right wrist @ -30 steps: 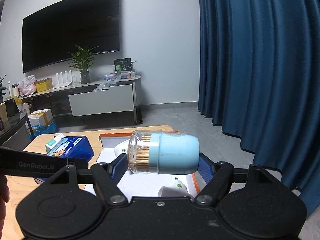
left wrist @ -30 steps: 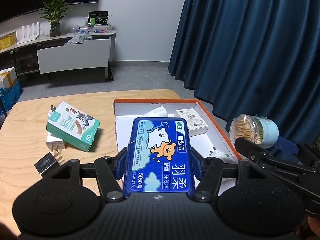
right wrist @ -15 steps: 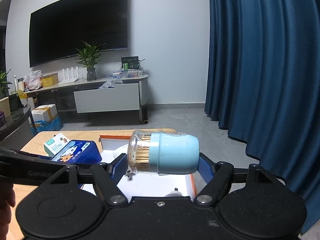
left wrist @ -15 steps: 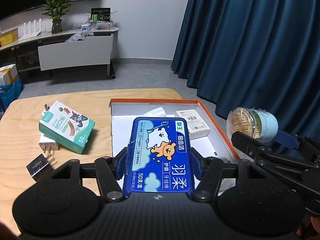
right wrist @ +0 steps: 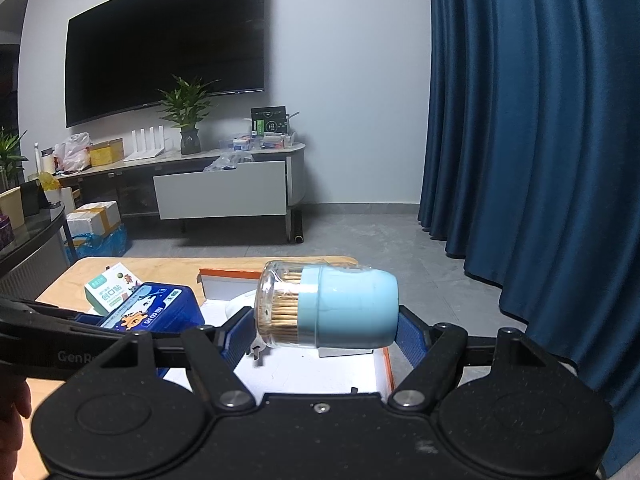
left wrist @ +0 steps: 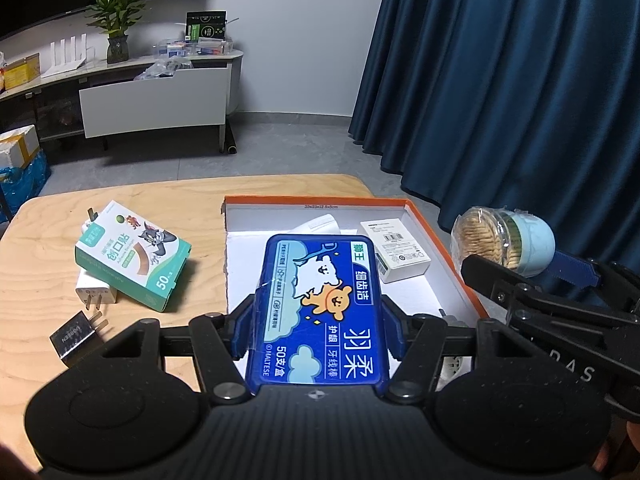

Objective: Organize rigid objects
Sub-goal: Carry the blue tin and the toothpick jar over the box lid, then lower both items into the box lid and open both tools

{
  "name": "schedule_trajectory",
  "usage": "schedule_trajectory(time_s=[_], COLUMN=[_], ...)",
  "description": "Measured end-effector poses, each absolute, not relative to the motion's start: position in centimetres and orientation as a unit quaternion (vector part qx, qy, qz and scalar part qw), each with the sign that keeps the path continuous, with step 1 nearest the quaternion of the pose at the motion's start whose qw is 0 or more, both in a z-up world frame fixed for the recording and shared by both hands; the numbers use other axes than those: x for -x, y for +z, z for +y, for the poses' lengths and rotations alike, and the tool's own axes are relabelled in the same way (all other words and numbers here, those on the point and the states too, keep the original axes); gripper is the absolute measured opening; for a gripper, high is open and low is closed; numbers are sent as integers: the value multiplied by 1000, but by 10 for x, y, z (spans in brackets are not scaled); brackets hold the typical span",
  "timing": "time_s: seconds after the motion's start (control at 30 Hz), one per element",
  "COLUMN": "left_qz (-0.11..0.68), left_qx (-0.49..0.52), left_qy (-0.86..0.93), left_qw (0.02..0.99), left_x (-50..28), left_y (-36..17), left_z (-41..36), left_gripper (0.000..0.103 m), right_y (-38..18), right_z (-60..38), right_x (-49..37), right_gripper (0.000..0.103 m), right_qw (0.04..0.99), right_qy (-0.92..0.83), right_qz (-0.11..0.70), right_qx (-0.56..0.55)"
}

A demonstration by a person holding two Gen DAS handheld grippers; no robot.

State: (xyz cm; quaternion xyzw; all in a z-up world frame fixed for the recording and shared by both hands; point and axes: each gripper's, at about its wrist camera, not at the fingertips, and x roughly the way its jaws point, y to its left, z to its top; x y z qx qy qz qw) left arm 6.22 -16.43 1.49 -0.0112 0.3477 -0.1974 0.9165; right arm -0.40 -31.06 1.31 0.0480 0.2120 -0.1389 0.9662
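Floss-pick box [left wrist: 320, 308], clamped by our left gripper [left wrist: 316, 320], hides tray [left wrist: 440, 236] contents; our right gripper [right wrist: 320, 328] clamps toothpick jar [right wrist: 328, 308], apparently above tray.

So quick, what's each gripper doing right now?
Left gripper: closed on the blue floss-pick box.
Right gripper: closed on the toothpick jar.

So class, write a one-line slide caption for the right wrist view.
Right gripper holds a toothpick jar sideways above the orange-rimmed box.

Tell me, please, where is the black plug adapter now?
In the left wrist view, the black plug adapter lies on the wooden table at the near left, just in front of the white charger under the green box.
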Motion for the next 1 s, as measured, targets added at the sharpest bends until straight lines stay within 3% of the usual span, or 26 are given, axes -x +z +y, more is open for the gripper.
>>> schedule_trajectory(time_s=[1.0], left_qz=[371], left_qx=[-5], left_qy=[-220], left_qw=[902], left_x=[-82], left_y=[-6], left_z=[-187], left_gripper=[63], right_y=[2], right_z=[-335], right_x=[-47], right_gripper=[88], right_qw=[960], right_qy=[-110], right_qz=[247], right_qx=[-73])
